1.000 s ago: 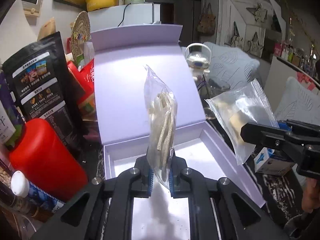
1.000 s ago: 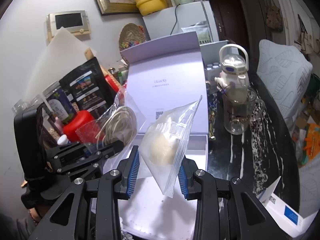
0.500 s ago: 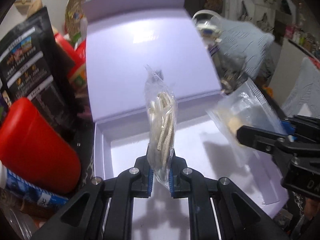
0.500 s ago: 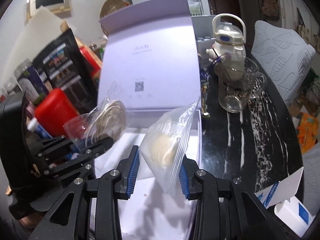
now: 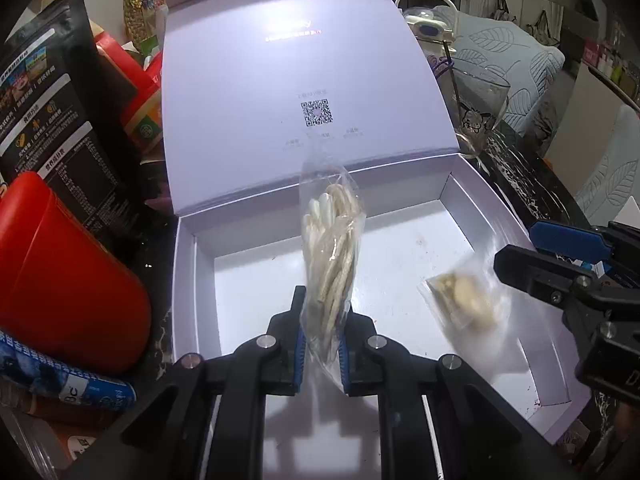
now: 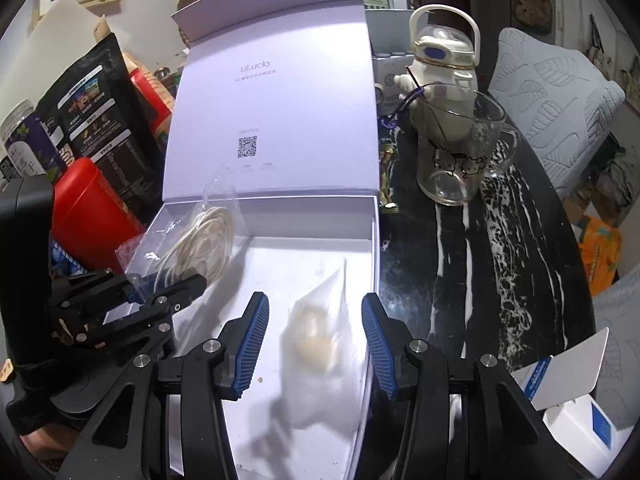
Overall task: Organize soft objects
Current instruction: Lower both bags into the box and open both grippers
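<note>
A lilac box stands open on the dark table, its lid upright behind it. My left gripper is shut on a clear bag of coiled cream cord, held upright over the box's left half. My right gripper hangs over the box's right side with its jaws opening. A clear bag with a pale lump, blurred, lies loose between the blue pads, which stand apart from it.
Left of the box stand a red canister, a black pouch and a jar. Right of it are a glass mug, a white kettle-shaped bottle, grey cushions and a small white-blue carton.
Both grippers have sunk toward the box and tipped downward. The right jaws have spread and let go of the pale-lump bag, which has dropped into the box. The left grip is unchanged.
</note>
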Motion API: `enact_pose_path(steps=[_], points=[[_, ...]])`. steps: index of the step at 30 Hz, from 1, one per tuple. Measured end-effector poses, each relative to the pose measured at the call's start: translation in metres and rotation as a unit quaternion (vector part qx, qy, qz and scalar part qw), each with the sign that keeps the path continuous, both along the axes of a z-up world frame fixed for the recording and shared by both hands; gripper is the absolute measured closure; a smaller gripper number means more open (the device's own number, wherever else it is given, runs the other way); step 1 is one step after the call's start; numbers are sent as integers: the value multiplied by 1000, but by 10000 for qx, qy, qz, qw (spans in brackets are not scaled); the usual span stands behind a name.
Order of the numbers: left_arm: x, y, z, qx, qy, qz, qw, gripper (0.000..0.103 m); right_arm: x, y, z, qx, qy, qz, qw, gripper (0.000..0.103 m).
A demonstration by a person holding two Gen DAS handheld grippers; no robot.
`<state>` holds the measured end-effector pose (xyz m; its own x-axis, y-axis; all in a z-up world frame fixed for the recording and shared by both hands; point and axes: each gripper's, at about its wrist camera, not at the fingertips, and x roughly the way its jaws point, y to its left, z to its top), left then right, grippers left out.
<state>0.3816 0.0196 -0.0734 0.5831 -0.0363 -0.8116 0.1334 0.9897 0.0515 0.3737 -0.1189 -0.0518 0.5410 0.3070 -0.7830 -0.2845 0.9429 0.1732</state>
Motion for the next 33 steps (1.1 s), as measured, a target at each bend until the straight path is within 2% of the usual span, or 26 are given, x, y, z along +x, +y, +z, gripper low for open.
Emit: enact_pose_path(steps=[4, 16, 19, 20, 22, 23, 26, 33], points=[[1, 4, 4, 38, -34, 67, 10000, 90, -3, -2, 7, -62, -126, -6, 9999, 51], [-4, 7, 25, -22, -278, 172, 9995, 89, -14, -9, 30, -193, -414, -39, 9989, 51], [-5, 9, 29, 44, -320, 230, 9992, 83, -18, -9, 36, -236, -516, -13, 9984, 51], [-6, 9, 30, 51, -348, 241, 9991, 74, -20, -8, 38, -246, -557, 2, 9981, 51], [-6, 10, 34, 5, -423, 220, 9989, 36, -23, -9, 42, -234, -624, 27, 9978, 51], [-7, 10, 37, -25, -484, 204, 9986, 2, -25, -9, 44, -230, -660, 32, 9975, 51], [-13, 11, 48, -52, -710, 214, 9972, 0, -30, -9, 50, -221, -787, 10, 9966, 51], [-24, 15, 68, -68, -841, 261, 9961, 0, -41, -9, 63, -142, -966, -5, 9952, 51]])
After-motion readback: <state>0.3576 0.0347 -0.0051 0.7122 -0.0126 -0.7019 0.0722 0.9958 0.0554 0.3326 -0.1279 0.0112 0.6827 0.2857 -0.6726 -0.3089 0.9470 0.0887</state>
